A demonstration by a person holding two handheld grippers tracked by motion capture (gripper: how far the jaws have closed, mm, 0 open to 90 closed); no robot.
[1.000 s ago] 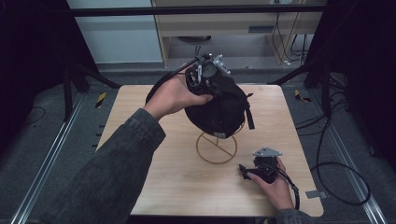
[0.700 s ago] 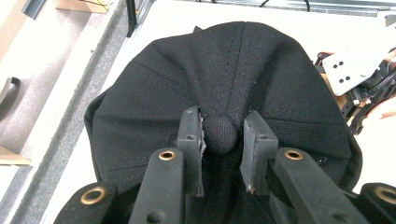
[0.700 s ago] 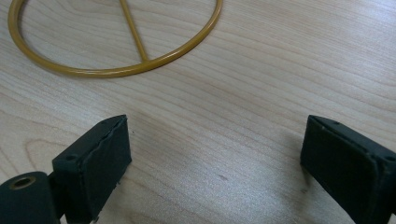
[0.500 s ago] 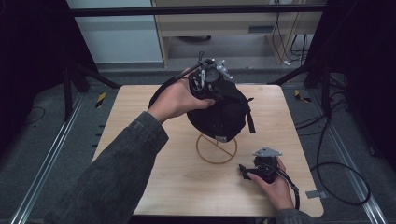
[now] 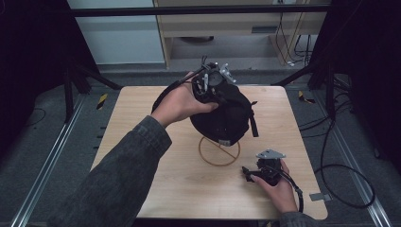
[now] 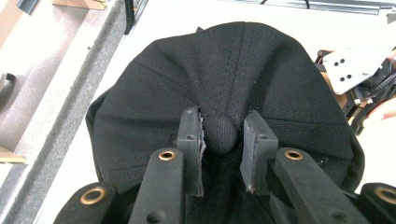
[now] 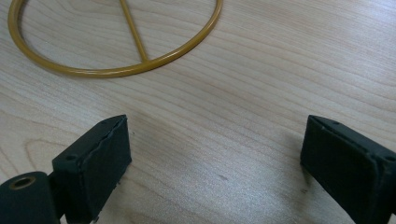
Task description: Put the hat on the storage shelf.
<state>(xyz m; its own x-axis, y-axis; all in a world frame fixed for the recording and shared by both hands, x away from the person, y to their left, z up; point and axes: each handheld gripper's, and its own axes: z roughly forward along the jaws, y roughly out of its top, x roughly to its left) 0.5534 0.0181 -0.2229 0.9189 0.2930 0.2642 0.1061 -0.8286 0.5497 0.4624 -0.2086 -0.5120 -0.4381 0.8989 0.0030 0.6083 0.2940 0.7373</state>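
Above the middle of the wooden worktop (image 5: 142, 156), in the high view, the left tongs (image 5: 211, 80) sit on top of a black cap (image 5: 222, 116), which hangs over a gold wire ring (image 5: 219, 152) lying flat on the wood. Whether the cap rests on a stand rising from that ring is hard to tell from here. The right tongs (image 5: 247, 172) lie low on the worktop near the front right corner, well apart from the cap.

In the left gripper view, the left tongs (image 6: 223, 137) are nearly closed, pinching the small button (image 6: 220, 133) at the crown of the cap (image 6: 224, 74).

In the right gripper view, the right tongs (image 7: 215, 156) stand wide apart with nothing between them, just over bare wood, with the ring (image 7: 112, 71) ahead.
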